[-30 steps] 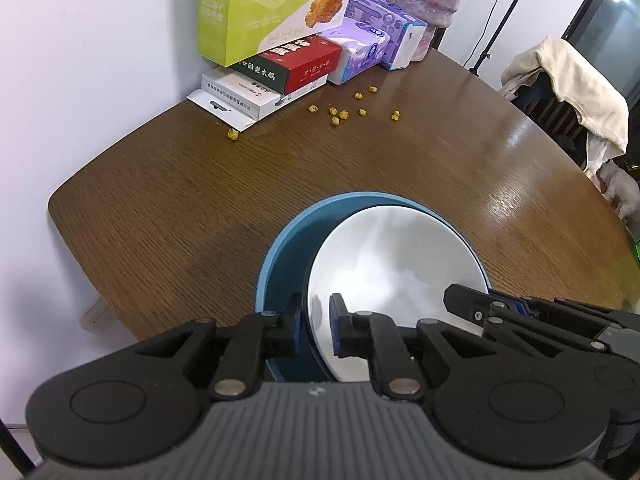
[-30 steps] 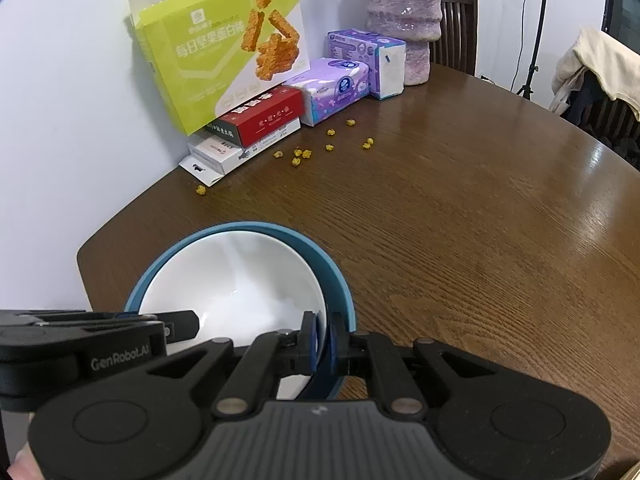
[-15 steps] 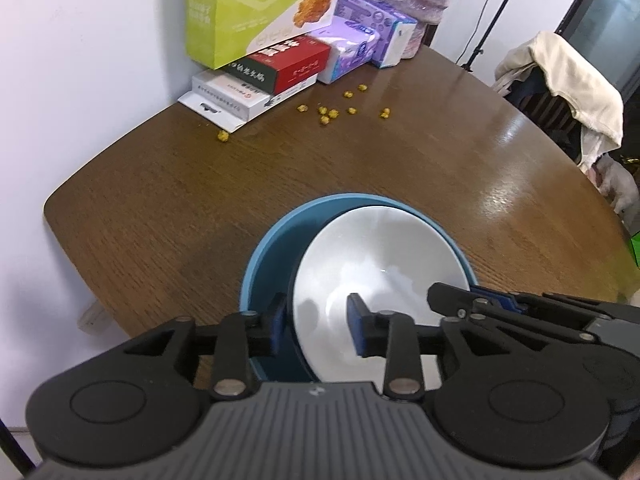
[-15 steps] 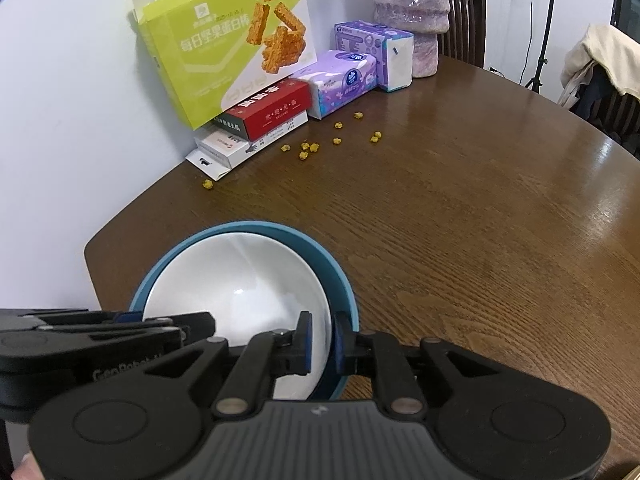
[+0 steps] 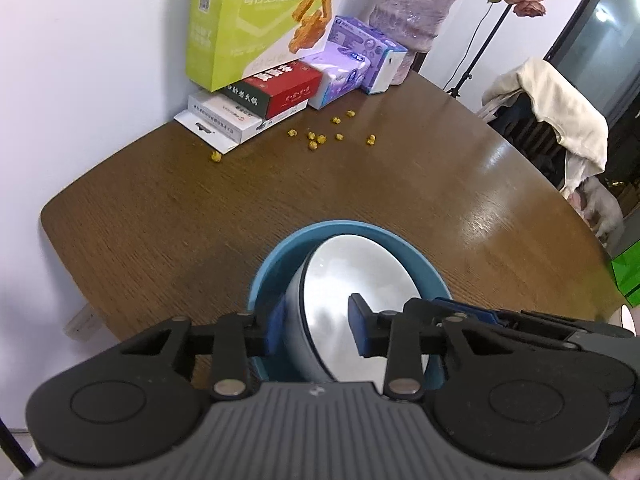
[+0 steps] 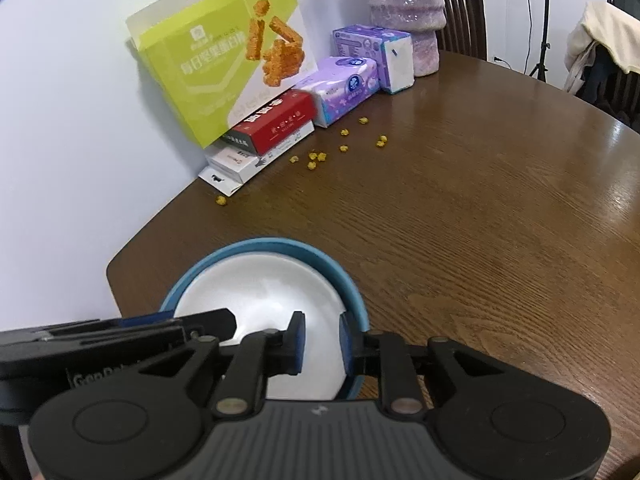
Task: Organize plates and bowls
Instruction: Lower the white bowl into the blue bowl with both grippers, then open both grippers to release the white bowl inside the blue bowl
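Note:
A white bowl (image 5: 352,276) sits nested inside a blue bowl (image 5: 276,256) on the brown wooden table (image 5: 200,208), near its front edge. My left gripper (image 5: 314,328) is open, its fingers apart on either side of the white bowl's left rim. In the right wrist view the white bowl (image 6: 260,292) fills the blue bowl (image 6: 344,280). My right gripper (image 6: 322,344) is open, its fingers standing on either side of the bowls' right rims. Each gripper shows at the edge of the other's view.
Against the wall stand a green snack box (image 5: 256,20), red and white boxes (image 5: 276,90), purple tissue packs (image 5: 360,60) and a pink vase (image 5: 412,28). Yellow crumbs (image 5: 320,138) lie scattered before them. A chair with a cream cloth (image 5: 560,108) stands at the right.
Both grippers have opened: each was shut on a bowl rim a second ago and now stands with fingers apart. Both have drawn back and up a little. The bowls stay nested.

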The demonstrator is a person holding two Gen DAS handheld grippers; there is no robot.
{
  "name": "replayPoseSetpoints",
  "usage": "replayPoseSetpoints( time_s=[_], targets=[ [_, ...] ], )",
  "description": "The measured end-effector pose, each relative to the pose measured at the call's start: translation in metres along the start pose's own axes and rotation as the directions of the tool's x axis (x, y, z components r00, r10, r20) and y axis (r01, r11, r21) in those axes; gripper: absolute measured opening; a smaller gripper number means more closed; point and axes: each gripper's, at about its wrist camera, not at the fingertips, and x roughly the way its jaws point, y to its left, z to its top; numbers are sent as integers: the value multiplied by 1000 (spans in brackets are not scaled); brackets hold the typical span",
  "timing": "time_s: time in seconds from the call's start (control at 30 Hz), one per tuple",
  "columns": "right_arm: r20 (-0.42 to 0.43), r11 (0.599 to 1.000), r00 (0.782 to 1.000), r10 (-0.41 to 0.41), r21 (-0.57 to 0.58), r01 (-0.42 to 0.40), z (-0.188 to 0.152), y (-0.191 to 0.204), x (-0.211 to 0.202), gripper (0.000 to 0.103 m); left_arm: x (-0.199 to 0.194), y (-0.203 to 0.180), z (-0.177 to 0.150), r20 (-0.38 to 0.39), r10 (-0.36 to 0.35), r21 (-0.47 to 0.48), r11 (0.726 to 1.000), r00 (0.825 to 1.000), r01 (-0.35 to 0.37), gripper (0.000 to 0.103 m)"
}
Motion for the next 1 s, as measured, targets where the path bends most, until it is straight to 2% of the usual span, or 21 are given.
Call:
replayPoseSetpoints(
  time_s=[0.2, 0.3, 0.37, 0.47, 0.53, 0.67, 0.8, 0.83, 0.93, 1.0],
  targets=[
    [7, 1000, 1000, -10, -22, 10, -2, 5, -3, 17, 3, 3, -1, -4, 45, -7, 999, 999, -45, 34],
    [10, 1000, 1000, -11, -21, 11, -3, 3, -3, 18, 1, 5, 0, -5, 32, -9, 999, 999, -32, 35],
    [20, 1000, 1000, -7, -18, 8, -3, 1, -5, 18, -3, 4, -1, 3, 28, -1, 1000, 1000, -28, 38],
    [44, 1000, 999, 6, -12, -6, -4, -2, -12, 18, -14, 2, -2, 39, 4, 15, 1000, 999, -5, 52],
    [69, 1000, 998, 12, -13, -11, -6, -4, -20, 28, -24, -2, -3, 73, -3, 28, 1000, 997, 1, 67],
    [153, 1000, 988, 2, -16, 1, -12, -12, -42, 43, -44, -10, -8, 168, -8, 65, 998, 986, -3, 84],
    [240, 1000, 971, -16, 6, 15, -23, -28, -65, 75, -63, -17, -19, 269, -34, 99, 995, 963, 8, 103],
    [264, 1000, 964, -25, 11, 23, -27, -33, -71, 85, -68, -20, -23, 298, -41, 107, 994, 954, 9, 103],
    [345, 999, 937, -52, 20, 48, -44, -46, -90, 93, -78, -29, -37, 363, -70, 134, 991, 929, 23, 103],
    [401, 997, 913, -80, 31, 73, -60, -55, -104, 94, -82, -35, -46, 391, -94, 151, 988, 916, 37, 103]
  ],
)
